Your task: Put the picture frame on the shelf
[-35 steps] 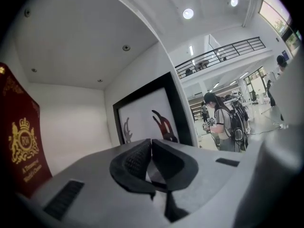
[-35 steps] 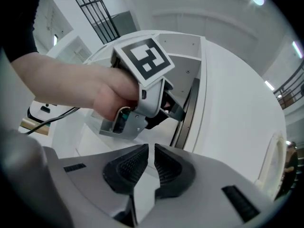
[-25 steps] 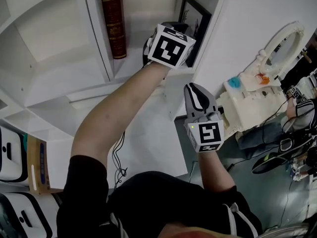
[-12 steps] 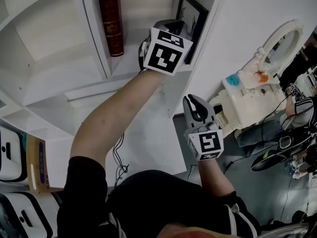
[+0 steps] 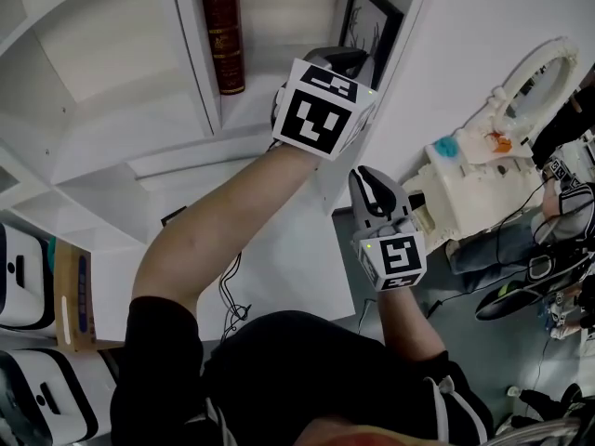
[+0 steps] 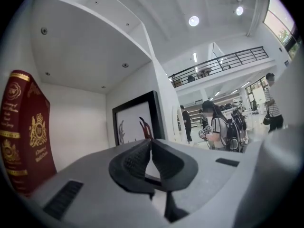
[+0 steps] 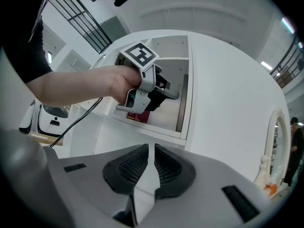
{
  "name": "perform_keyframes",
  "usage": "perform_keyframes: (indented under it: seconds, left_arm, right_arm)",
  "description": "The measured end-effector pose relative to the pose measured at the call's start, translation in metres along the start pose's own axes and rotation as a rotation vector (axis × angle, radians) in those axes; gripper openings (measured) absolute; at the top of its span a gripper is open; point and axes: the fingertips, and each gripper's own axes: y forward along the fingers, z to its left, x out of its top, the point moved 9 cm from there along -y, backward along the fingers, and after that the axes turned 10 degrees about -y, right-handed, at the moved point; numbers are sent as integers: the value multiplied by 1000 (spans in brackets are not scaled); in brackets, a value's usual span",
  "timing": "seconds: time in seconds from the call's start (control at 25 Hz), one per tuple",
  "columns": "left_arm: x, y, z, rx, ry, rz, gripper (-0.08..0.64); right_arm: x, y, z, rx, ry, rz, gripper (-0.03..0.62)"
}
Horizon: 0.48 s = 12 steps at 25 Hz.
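Observation:
The black picture frame [image 5: 372, 26] stands upright in the right cubby of the white shelf [image 5: 232, 110], leaning against its right wall. In the left gripper view the picture frame [image 6: 135, 122] shows a white sheet with dark and red marks. My left gripper [image 5: 346, 56] is at the mouth of that cubby, just in front of the frame, shut with nothing between its pads [image 6: 137, 158]. From the right gripper view the left gripper [image 7: 173, 95] reaches level into the cubby beside the edge-on frame [image 7: 183, 103]. My right gripper [image 5: 364, 173] hangs lower, outside the shelf; its pads [image 7: 135, 167] stand a narrow slit apart, empty.
A dark red book [image 5: 223, 31] stands in the cubby, left of the frame, also large at the left edge as the book [image 6: 21, 132]. A white moulded machine [image 5: 483, 175] sits at the right. White devices [image 5: 19, 277] and a cardboard box [image 5: 70, 305] are at lower left. People [image 6: 221, 127] stand far behind.
My left gripper has drawn back out of the cubby toward me, away from the standing frame. The right gripper has hardly moved.

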Motion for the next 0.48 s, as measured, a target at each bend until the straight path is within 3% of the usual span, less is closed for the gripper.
perform_keyframes:
  seconds: [0.16, 0.48]
  left_arm:
    - [-2, 2, -9, -20, 0, 5, 8]
    - [-1, 7, -9, 22, 26, 16, 8]
  right_arm:
    - [0, -2, 2, 3, 3, -5, 52]
    - [-1, -7, 0, 4, 0, -2, 52]
